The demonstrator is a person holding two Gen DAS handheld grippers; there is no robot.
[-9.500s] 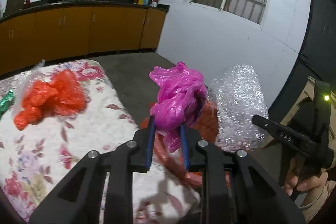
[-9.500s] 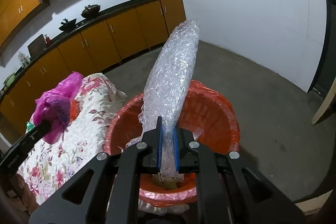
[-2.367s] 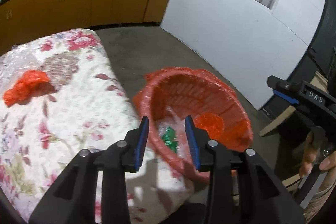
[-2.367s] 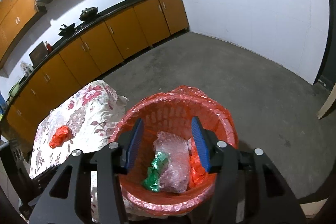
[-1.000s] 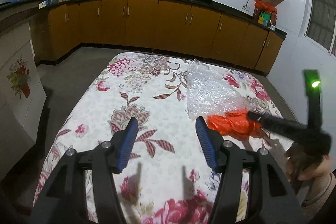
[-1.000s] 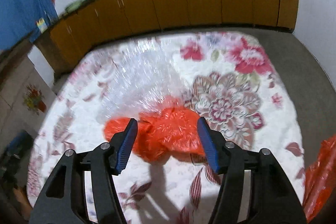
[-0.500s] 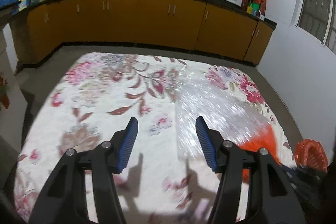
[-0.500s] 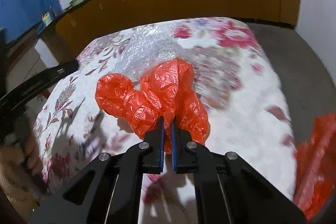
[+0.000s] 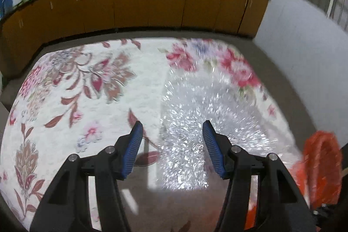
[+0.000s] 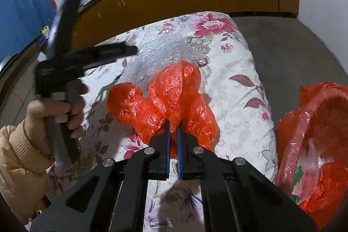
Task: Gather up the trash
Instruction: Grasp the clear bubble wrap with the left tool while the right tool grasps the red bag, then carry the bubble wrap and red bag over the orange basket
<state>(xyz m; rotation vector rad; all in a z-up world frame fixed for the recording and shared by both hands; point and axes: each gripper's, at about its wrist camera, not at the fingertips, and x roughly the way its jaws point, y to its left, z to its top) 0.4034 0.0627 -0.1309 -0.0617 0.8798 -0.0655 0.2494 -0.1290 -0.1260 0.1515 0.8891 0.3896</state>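
My right gripper (image 10: 172, 127) is shut on a crumpled red plastic bag (image 10: 165, 99), lifted a little off the floral cloth. A sheet of clear bubble wrap (image 9: 195, 123) lies flat on the cloth; it also shows behind the red bag as bubble wrap (image 10: 161, 47). My left gripper (image 9: 173, 134) hangs open just above the bubble wrap's near left part, its blue pads apart with nothing pressed between them. In the right wrist view the left gripper (image 10: 128, 50) reaches over the bubble wrap from the left, held by a hand (image 10: 54, 110) in a beige sleeve.
A red basket lined with a red bag (image 10: 319, 123) stands off the table's right edge, with trash inside; its rim also appears as the red basket (image 9: 322, 162). The floral tablecloth (image 9: 87, 97) covers the table. Orange cabinets (image 9: 152, 3) line the far wall.
My right gripper closed on the red bag and raised it off the cloth toward the basket side. My left gripper swung right and lower, over the bubble wrap, still open.
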